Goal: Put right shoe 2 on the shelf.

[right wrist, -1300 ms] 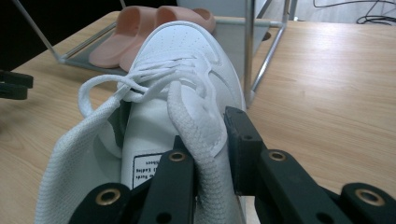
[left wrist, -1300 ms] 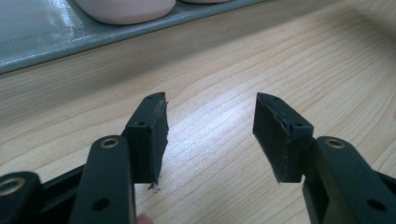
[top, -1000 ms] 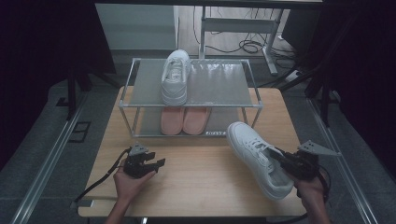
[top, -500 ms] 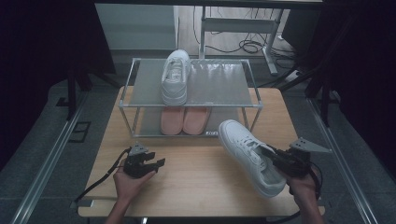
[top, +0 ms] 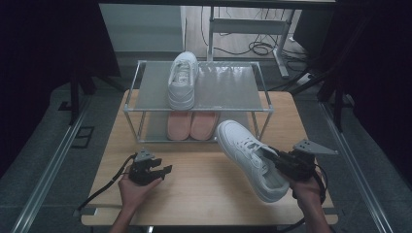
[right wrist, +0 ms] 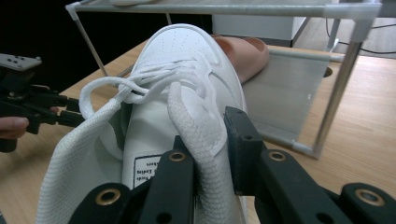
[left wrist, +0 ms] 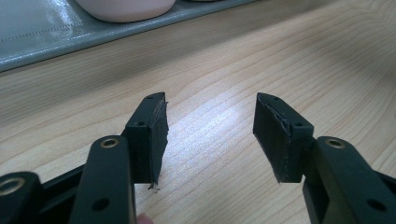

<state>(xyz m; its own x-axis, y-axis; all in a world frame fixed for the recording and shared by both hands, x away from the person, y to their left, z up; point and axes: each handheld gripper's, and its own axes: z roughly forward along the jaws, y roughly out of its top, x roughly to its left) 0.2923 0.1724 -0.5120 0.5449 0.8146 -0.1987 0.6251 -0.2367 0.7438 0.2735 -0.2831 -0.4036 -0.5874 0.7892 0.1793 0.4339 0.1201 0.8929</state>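
On the near right, the right gripper point(top: 278, 160) is clamping a white laced sneaker point(top: 248, 158) by its collar. Its tongue label point(right wrist: 147, 171) is showing partly hidden, unreadable print. The left gripper point(left wrist: 210, 135) is resting open.

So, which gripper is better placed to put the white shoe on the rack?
The right gripper: its fingers already clamp the shoe near the rack. The left gripper rests open, farther away.

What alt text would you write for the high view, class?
The right gripper holds a white shoe over a wooden table, near a two-level rack bearing another white shoe above pink shoes. The left gripper rests open.
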